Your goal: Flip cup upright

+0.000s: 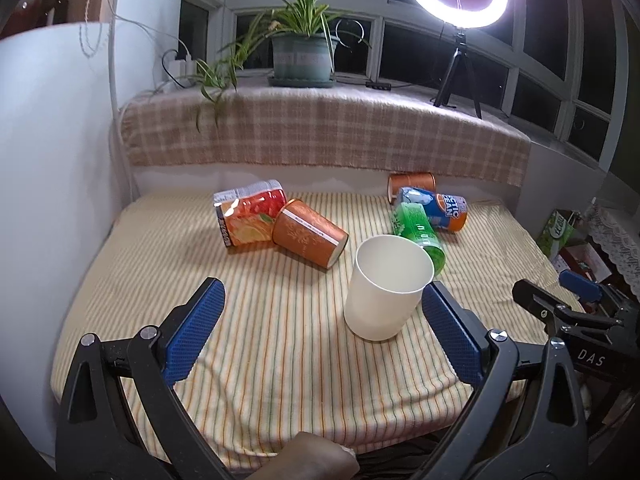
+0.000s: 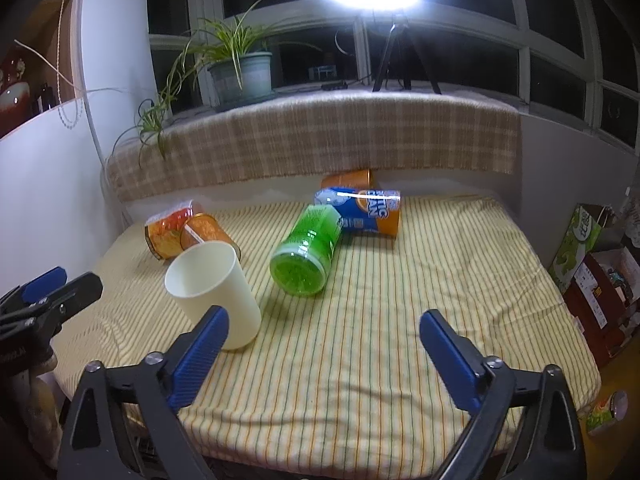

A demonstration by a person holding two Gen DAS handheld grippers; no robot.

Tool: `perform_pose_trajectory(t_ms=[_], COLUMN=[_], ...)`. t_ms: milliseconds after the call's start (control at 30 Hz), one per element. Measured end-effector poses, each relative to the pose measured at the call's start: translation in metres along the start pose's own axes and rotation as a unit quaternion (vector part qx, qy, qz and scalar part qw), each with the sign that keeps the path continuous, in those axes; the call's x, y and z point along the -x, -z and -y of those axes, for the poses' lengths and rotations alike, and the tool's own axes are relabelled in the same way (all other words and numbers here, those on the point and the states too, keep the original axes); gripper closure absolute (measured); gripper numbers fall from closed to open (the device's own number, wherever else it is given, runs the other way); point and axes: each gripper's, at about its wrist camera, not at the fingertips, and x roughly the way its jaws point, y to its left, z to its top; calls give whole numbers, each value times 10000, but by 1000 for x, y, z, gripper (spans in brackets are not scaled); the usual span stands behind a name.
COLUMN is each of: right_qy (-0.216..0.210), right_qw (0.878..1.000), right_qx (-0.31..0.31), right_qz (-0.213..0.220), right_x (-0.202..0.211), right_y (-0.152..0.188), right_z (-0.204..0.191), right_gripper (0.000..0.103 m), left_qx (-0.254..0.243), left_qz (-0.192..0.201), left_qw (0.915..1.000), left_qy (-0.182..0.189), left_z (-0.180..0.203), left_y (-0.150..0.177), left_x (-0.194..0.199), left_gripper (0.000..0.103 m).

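Left wrist view: left gripper [image 1: 322, 316] jaws apart, white cup [image 1: 386, 288] upright between them on striped cloth [image 1: 280, 340]. Right gripper [image 2: 324, 336] also spread, empty. Green cup [image 2: 306, 250], orange cup [image 1: 310, 233] lie toppled behind; blue cup [image 2: 362, 210] reads "CAN".

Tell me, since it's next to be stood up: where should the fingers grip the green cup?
Grip the green cup across its round side wall near mid-length, from above. It lies on its side, open mouth toward the cameras, base against the blue cup.
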Motion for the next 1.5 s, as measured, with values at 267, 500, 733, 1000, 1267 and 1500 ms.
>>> perform_pose_trajectory(t_ms=[267, 500, 733, 1000, 1267, 1500], right_qy=[179, 215, 230, 241, 219, 208], right_qw=[9995, 9992, 9991, 9990, 9992, 9992], right_qx=[7, -11, 40, 78, 95, 128], right_qz=[260, 323, 356, 370, 328, 309], right_x=[8, 9, 11, 12, 9, 8], right_y=[-4, -5, -5, -5, -5, -4], right_z=[-3, -3, -6, -9, -10, -13], right_gripper=[0, 0, 0, 0, 0, 0], left_qx=[-92, -133, -140, -145, -156, -152], left_qz=[29, -7, -5, -9, -10, -13], left_qw=[9999, 9998, 9998, 9998, 9997, 9997], left_qy=[-84, -117, -161, -164, -171, -174], left_z=[6, 10, 10, 9, 7, 8], left_y=[0, 0, 0, 0, 1, 0], left_x=[3, 4, 3, 3, 5, 5], left_gripper=[2, 2, 2, 2, 2, 2])
